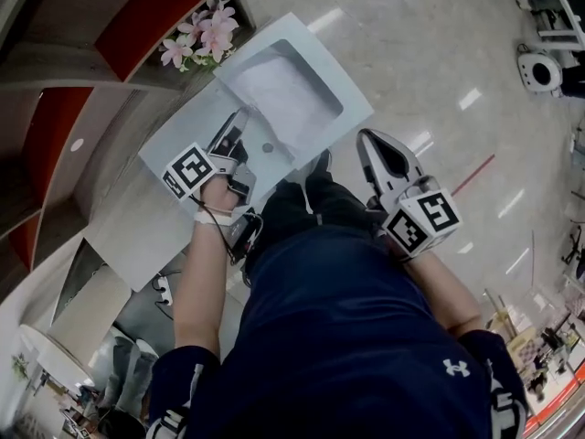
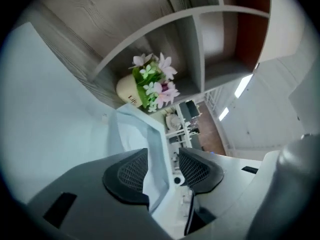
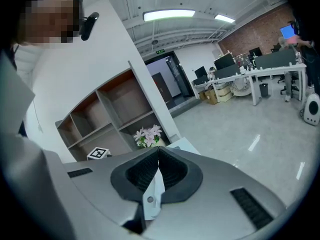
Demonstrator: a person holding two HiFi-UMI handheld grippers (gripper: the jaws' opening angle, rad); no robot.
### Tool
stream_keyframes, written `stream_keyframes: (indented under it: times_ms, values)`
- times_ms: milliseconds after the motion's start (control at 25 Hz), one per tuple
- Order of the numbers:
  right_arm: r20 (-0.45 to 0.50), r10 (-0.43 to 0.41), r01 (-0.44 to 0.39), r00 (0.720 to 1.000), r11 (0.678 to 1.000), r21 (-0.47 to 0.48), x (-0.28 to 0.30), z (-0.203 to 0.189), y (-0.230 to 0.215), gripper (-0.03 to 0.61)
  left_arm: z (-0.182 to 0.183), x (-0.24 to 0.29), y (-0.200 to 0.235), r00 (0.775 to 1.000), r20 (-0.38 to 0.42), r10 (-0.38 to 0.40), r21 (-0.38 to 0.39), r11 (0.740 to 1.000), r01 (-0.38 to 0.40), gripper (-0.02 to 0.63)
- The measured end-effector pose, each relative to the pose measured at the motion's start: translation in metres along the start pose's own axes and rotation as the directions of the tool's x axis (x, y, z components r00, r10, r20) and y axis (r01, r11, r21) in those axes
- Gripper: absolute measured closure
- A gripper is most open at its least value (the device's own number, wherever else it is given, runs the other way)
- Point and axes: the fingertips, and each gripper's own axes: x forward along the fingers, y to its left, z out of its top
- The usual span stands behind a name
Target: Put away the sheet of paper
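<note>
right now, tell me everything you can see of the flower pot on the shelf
The small rounded cream pot has a smooth surface and dark lettering, only partly visible. Above its rim bunch pink and white blossoms with green leaves. It stands in an open compartment of the grey wood-look shelf unit, near the front edge. From the head view only the blossoms show. A corner of the pale translucent plastic folder reaches close to it; whether they touch cannot be told.
</note>
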Motion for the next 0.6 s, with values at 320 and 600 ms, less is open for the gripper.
stream_keyframes:
  times_ms: [320, 600]
  values:
    - [0.013, 0.091, -0.089, 0.996, 0.991, -0.104, 0.021, 0.03, 0.04, 0.565, 0.037, -0.079, -0.119, 0.967, 0.173, -0.189, 0.08, 0.981, 0.177, 0.562]
    - [0.075, 0.23, -0.206, 0.97, 0.949, -0.237, 0.034, 0.072, 0.089, 0.565, 0.081, -0.151, -0.208, 0.888, 0.299, -0.35, 0.306, 0.916, 0.258, 0.58]
